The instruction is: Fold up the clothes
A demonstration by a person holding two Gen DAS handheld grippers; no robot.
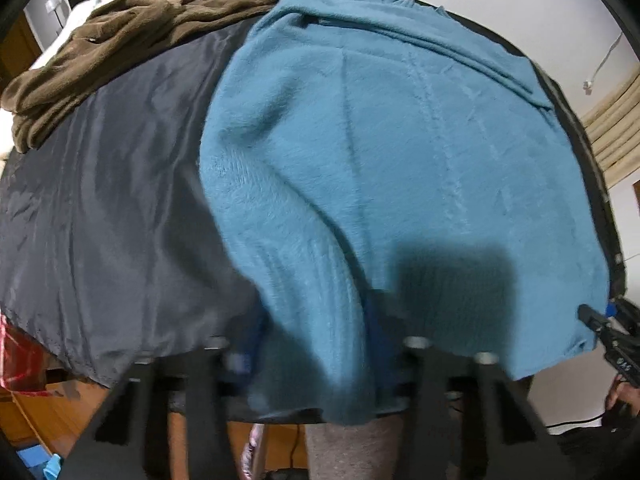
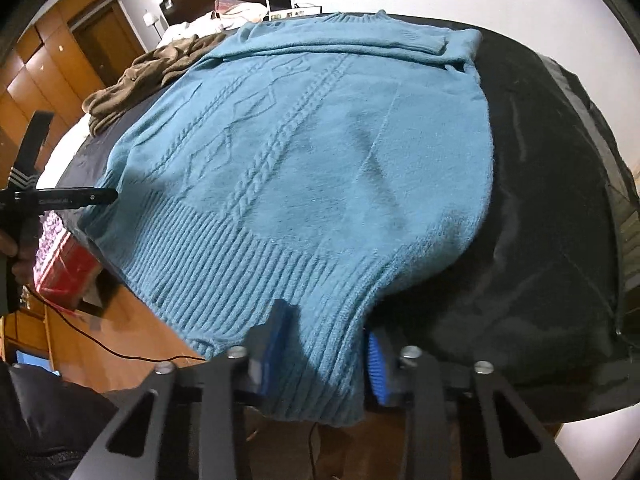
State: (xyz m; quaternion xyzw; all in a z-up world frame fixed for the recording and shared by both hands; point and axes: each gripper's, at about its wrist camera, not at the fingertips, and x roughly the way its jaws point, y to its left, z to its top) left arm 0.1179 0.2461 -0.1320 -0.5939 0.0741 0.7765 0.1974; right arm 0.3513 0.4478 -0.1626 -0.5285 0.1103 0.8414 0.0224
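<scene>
- Left claw (image 1: 316,360): pointing steeply down at the near edge of the tabletop (image 1: 120,200), at the bottom of the left wrist view; narrowed onto the ribbed hem of the teal sweater (image 1: 380,160), which bunches between its blue pads.
- Right claw (image 2: 324,356): same steep downward pose at the bottom of the right wrist view; its blue pads (image 2: 378,368) grip the hem.
- Sweater: spread flat over the dark cloth covering the tabletop, 1 sleeve folded across the top; the hem hangs over the near edge.
- Brown garment (image 1: 120,40): heaped at upper left, just beside the sweater.
- Open room: bare dark cloth left of the sweater in the left view, right of it in the right view.
</scene>
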